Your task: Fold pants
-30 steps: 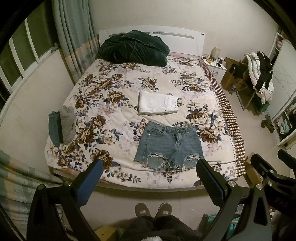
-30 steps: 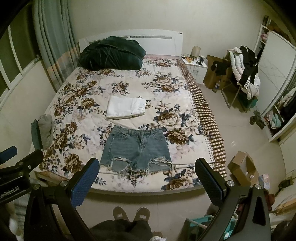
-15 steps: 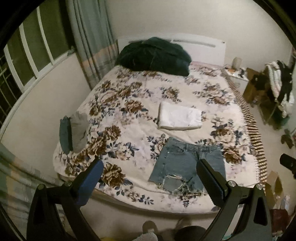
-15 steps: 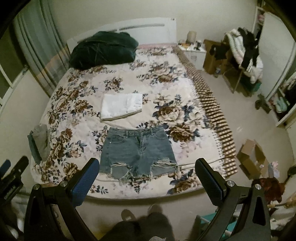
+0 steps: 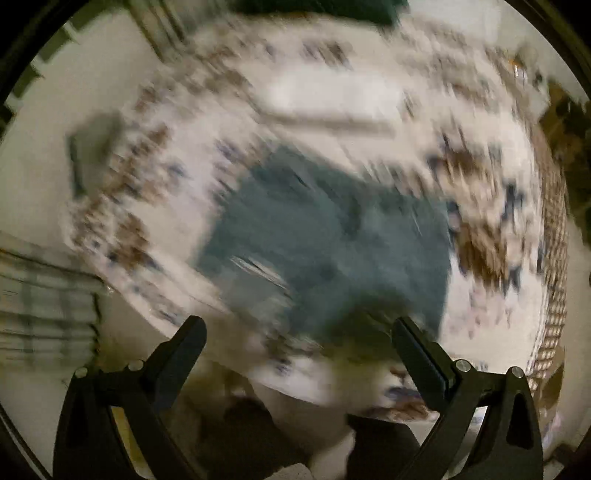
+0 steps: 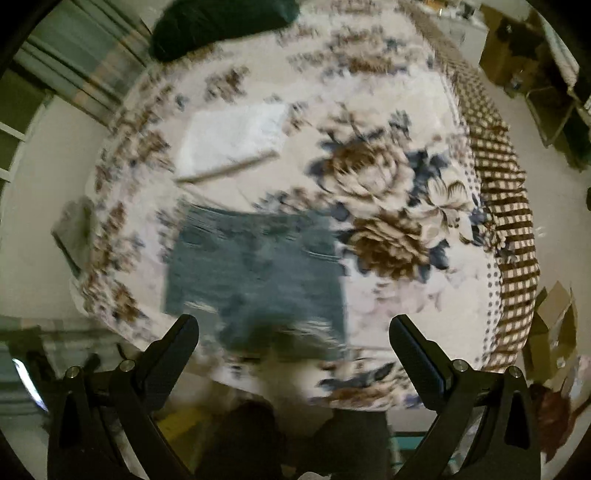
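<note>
Blue denim shorts lie flat on the floral bedspread near the bed's front edge; they also show in the right wrist view. Both views are motion-blurred. My left gripper is open and empty, above the shorts' frayed leg hems. My right gripper is open and empty, above the hems and the bed's front edge, toward the shorts' right side.
A folded white garment lies behind the shorts. A dark green bundle sits at the headboard. Grey folded items rest at the bed's left edge. A checkered blanket edge and a cardboard box are at the right.
Both grippers have moved quickly down and forward toward the bed; the shorts now fill much more of each view. Both stay open.
</note>
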The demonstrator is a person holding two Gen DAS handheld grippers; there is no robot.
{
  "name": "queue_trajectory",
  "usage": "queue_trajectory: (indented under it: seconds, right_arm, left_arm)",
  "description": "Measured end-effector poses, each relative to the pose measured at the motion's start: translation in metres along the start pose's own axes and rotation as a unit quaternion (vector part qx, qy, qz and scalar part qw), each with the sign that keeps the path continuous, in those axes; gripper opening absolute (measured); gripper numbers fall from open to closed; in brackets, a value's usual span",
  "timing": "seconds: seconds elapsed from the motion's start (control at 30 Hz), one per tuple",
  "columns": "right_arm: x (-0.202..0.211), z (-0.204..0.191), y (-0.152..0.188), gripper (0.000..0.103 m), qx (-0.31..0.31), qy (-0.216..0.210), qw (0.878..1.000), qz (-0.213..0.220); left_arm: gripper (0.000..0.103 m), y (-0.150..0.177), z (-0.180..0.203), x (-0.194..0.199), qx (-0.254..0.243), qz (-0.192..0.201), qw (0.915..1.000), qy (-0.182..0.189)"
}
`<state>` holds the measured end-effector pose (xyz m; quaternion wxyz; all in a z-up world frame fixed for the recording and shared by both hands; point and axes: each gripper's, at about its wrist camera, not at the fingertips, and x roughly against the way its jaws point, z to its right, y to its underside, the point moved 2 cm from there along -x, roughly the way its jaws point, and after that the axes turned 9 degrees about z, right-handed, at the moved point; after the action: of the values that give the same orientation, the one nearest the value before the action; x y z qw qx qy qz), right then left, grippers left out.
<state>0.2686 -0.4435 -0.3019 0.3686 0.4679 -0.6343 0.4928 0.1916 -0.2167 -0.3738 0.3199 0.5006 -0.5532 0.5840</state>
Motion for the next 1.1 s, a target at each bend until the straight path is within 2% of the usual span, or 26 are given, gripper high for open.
queue_trajectory:
  seconds: [0.07,0.17,0.3,0.37,0.4,0.43,0.47,0.5,0.53,0.63,0.7,0.73,0.77,0.8,0.83,0.87,0.93,0.97,1.03,1.1]
  right_arm:
    - [-0.041,0.043,-0.007,0.103,-0.003,0.008,1.0,-0.02]
    - [-0.094,0.089,-0.006,0.103,0.001,0.004,0.999,-0.04]
    - [-0.159,0.121,0.003,0.103,0.019,-0.012,0.997,-0.073]
    - [-0.192,0.129,0.005,0.103,0.023,-0.034,0.995,-0.091]
    - [-0.206,0.132,0.004,0.103,0.024,-0.049,0.994,-0.096]
    - [-0.219,0.13,0.002,0.103,0.026,-0.058,0.993,-0.099]
    - [-0.231,0.127,0.001,0.103,0.029,-0.063,0.992,-0.102]
    - [-0.239,0.125,-0.001,0.103,0.03,-0.068,0.992,-0.103]
    - [-0.255,0.119,-0.005,0.103,0.029,-0.08,0.991,-0.106]
    - [-0.291,0.095,-0.013,0.103,0.021,-0.109,0.987,-0.117]
    - [-0.31,0.079,-0.017,0.101,0.015,-0.114,0.985,-0.125]
    - [-0.326,0.07,-0.02,0.093,0.005,-0.122,0.984,-0.13]
    - [-0.333,0.064,-0.022,0.07,-0.006,-0.131,0.983,-0.132]
    - [-0.343,0.057,-0.023,0.054,-0.023,-0.14,0.981,-0.136]
    - [-0.348,0.049,-0.025,0.023,-0.033,-0.14,0.98,-0.137]
    - [-0.349,0.044,-0.027,0.013,-0.038,-0.136,0.981,-0.132]
    - [-0.337,0.031,-0.032,0.008,-0.044,-0.131,0.985,-0.102]
    - [-0.329,0.024,-0.034,0.007,-0.046,-0.133,0.985,-0.096]
    - [-0.306,0.006,-0.038,0.007,-0.047,-0.138,0.986,-0.082]
    - [-0.286,-0.016,-0.041,0.007,-0.033,-0.136,0.988,-0.07]
  left_arm:
    - [0.103,0.031,0.051,-0.051,-0.01,-0.053,0.9984,0.02]
    - [0.103,0.07,0.111,-0.111,-0.023,-0.083,0.9961,0.023]
    - [0.102,0.103,0.159,-0.167,-0.041,-0.102,0.994,0.003]
    - [0.078,0.109,0.167,-0.183,-0.046,-0.096,0.9943,-0.005]
    - [0.052,0.11,0.166,-0.187,-0.042,-0.094,0.9946,-0.007]
    - [0.035,0.11,0.163,-0.189,-0.03,-0.089,0.9955,0.002]
    - [0.028,0.109,0.159,-0.186,-0.019,-0.077,0.9968,0.014]
    - [0.013,0.107,0.153,-0.183,-0.012,-0.063,0.9978,0.015]
    - [0.009,0.105,0.146,-0.177,-0.005,-0.053,0.9984,0.016]
    - [0.008,0.099,0.125,-0.158,-0.005,-0.026,0.9996,0.01]
    - [0.008,0.094,0.11,-0.145,-0.005,-0.013,0.9998,0.013]
    - [0.007,0.09,0.102,-0.138,-0.005,-0.003,0.9999,0.012]
    - [0.007,0.087,0.097,-0.133,-0.006,0.004,0.9999,0.012]
    - [0.007,0.085,0.089,-0.127,-0.006,0.011,0.9998,0.013]
    - [0.007,0.081,0.084,-0.123,-0.004,0.017,0.9998,0.013]
    - [0.007,0.078,0.076,-0.118,-0.001,0.022,0.9996,0.015]
    - [0.007,0.07,0.058,-0.104,0.013,0.032,0.9992,0.02]
    - [0.007,0.064,0.04,-0.093,0.025,0.037,0.9987,0.024]
    - [0.007,0.065,0.038,-0.088,0.044,0.048,0.9975,0.028]
    - [0.007,0.056,0.005,-0.074,0.072,0.061,0.9948,0.038]
